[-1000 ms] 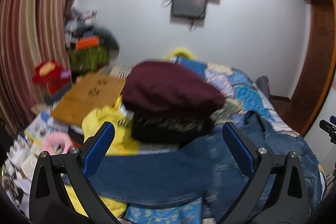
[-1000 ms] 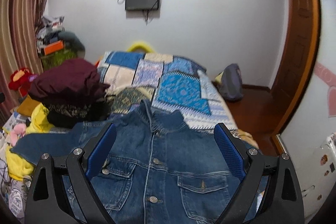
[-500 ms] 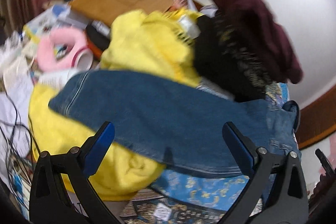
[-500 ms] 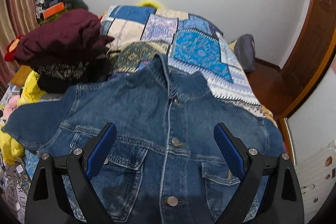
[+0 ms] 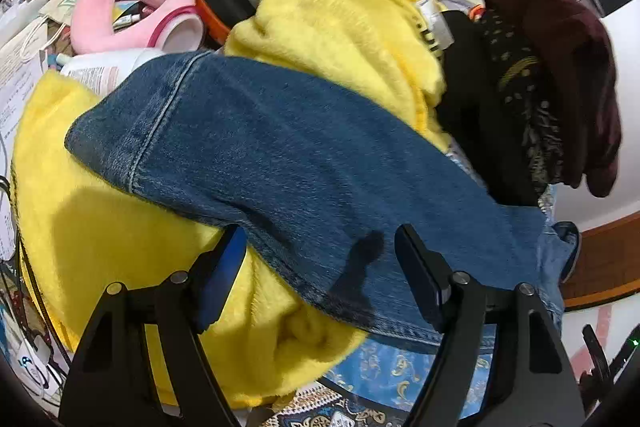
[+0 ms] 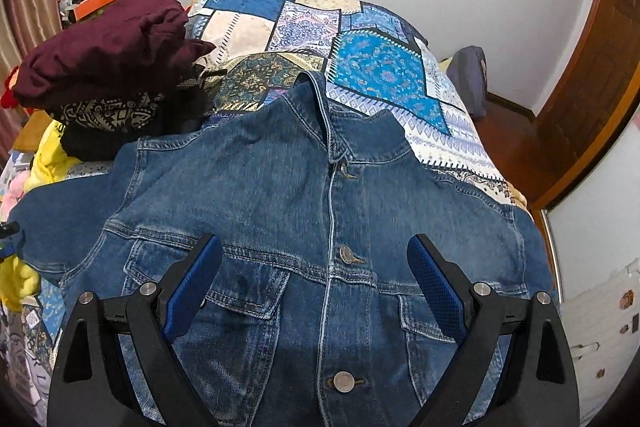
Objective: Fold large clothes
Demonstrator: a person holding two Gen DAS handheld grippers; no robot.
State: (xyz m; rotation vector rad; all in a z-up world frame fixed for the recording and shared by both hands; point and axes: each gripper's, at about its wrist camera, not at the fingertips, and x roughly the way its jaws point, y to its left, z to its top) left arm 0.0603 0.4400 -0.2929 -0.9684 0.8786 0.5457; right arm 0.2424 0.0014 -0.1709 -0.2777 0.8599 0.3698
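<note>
Since a second ago my left gripper point(image 5: 320, 259) has dropped onto the denim jacket's point(image 6: 320, 195) left sleeve point(image 5: 248, 151), both grippers' jaws apart; I fear snagging the yellow fleece point(image 5: 120, 227) beneath the sleeve, while my right gripper point(image 6: 314, 275) hovers over the chest on the bed.

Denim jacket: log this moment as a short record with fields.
garment: denim jacket, front up, buttoned, spread on the quilt
sleeve: sleeve draped over the yellow fleece
left tongs: left tongs open, straddling the sleeve's lower edge
right tongs: right tongs open above the chest, holding nothing
nearby: maroon garment topping a pile left of the collar
fold: not begun
</note>
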